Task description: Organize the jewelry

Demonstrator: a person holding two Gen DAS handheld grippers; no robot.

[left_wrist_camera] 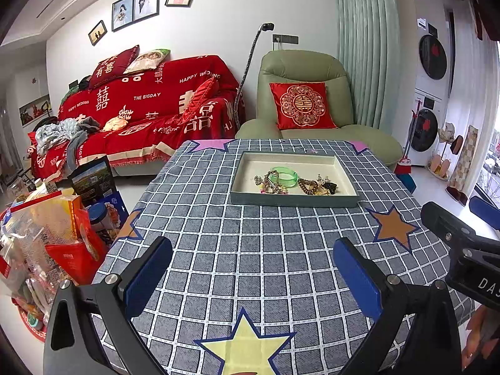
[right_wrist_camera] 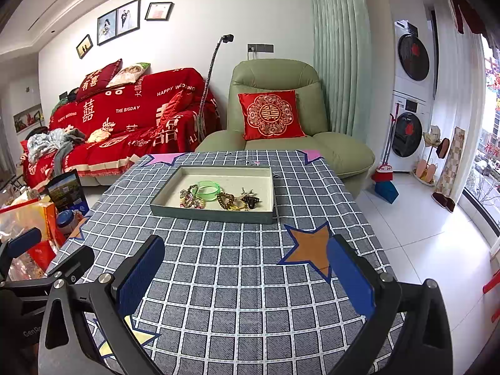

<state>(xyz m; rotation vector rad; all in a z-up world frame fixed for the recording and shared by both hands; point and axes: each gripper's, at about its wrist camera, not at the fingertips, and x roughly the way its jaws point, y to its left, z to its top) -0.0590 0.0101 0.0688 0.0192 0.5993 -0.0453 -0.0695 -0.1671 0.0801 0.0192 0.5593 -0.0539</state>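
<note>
A shallow grey-green tray (left_wrist_camera: 293,200) (right_wrist_camera: 212,216) sits on the far half of the checked tablecloth. Inside it lie a green bangle (left_wrist_camera: 285,176) (right_wrist_camera: 208,190), a brown bead bracelet (left_wrist_camera: 307,186) (right_wrist_camera: 225,201), a tangle of pale beaded pieces (left_wrist_camera: 268,184) (right_wrist_camera: 190,198) and a dark hair clip (left_wrist_camera: 330,187) (right_wrist_camera: 251,201). A few small pieces (right_wrist_camera: 247,161) lie on the cloth behind the tray. My left gripper (left_wrist_camera: 253,268) hovers open over the near cloth, holding nothing. My right gripper (right_wrist_camera: 247,268) is open and holds nothing too, well short of the tray. The right gripper's body (left_wrist_camera: 462,250) shows at the left view's right edge.
The table (left_wrist_camera: 250,250) carries a grey checked cloth with star patches. Bags and boxes of snacks (left_wrist_camera: 47,234) crowd the floor on the left. A red-covered sofa (left_wrist_camera: 140,109) and a green armchair (left_wrist_camera: 306,100) stand behind the table. Stacked washing machines (right_wrist_camera: 409,103) are on the right.
</note>
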